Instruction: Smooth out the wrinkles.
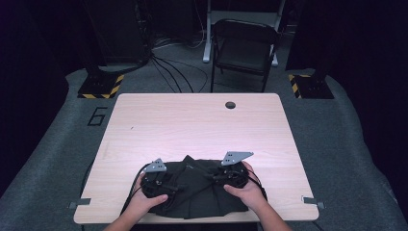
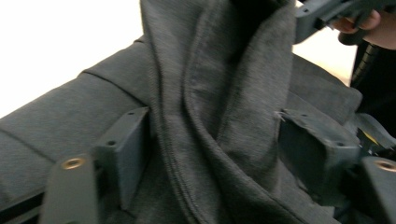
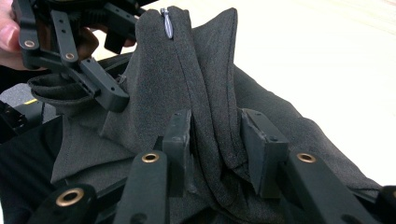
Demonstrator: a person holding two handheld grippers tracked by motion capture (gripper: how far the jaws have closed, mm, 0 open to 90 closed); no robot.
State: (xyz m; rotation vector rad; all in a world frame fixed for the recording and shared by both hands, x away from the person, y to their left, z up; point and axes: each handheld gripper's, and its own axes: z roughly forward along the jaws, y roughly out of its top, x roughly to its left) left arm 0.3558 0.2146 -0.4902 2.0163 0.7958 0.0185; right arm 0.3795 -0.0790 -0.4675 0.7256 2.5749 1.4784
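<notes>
A dark grey garment (image 1: 192, 190) lies bunched at the front edge of the light wooden table (image 1: 192, 125). My left gripper (image 1: 174, 186) is on its left part and my right gripper (image 1: 215, 177) on its right part. In the left gripper view a thick fold of the garment (image 2: 215, 93) fills the span between the jaws of my left gripper (image 2: 215, 140). In the right gripper view my right gripper (image 3: 215, 135) pinches a raised ridge of the garment (image 3: 196, 84). A small metal zipper pull (image 3: 166, 23) tops that ridge, beside the left gripper (image 3: 116, 60).
The table's far half is bare wood with a cable hole (image 1: 230, 105) near its back edge. A dark folding chair (image 1: 243, 45) stands behind the table. Two stands with yellow-black striped bases (image 1: 101, 86) (image 1: 308, 86) flank it on the grey floor.
</notes>
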